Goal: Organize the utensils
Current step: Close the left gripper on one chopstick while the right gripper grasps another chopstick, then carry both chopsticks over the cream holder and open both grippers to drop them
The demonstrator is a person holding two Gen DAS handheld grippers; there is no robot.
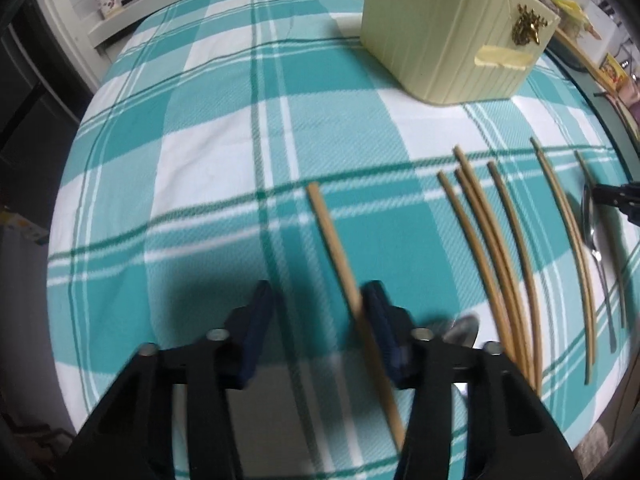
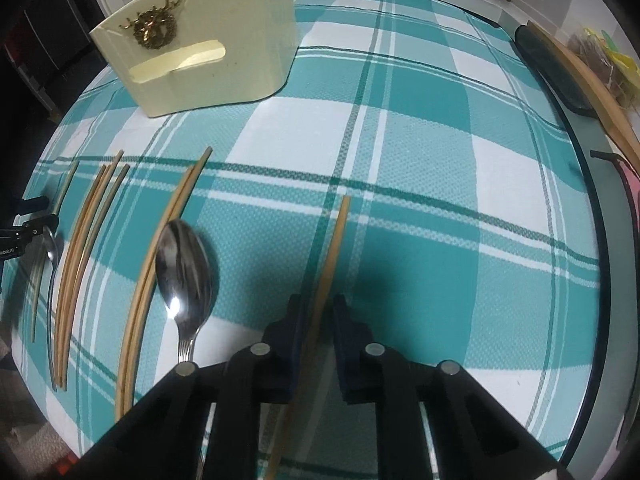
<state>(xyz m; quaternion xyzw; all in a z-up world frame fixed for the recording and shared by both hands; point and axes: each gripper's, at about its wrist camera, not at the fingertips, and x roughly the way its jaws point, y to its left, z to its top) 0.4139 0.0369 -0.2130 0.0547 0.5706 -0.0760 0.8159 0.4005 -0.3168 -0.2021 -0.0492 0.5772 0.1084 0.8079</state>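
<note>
Right gripper [image 2: 316, 320] sat with its jaws nearly together around 1 chopstick [image 2: 334, 256] — whether the pads [image 2: 290, 332] actually bit on it, I could not tell. That stick's long axis ran straight ahead along the fingers, tip pointing away over the plaid cloth [image 2: 440, 160].

Left gripper [image 1: 318, 312] stood wide apart; a second chopstick [image 1: 336, 248] lay against its right finger [image 1: 378, 312], not centred in the gap, angled slightly left as it ran away.

Cream holder [image 2: 208, 40] stood well ahead and left of the right gripper, ahead and right of the left one [image 1: 452, 40]. Loose sticks [image 2: 80, 248] and a spoon [image 2: 184, 272] lay between the 2 grippers. My read: the right side was nearer a usable hold — the left needed to shift right first.
</note>
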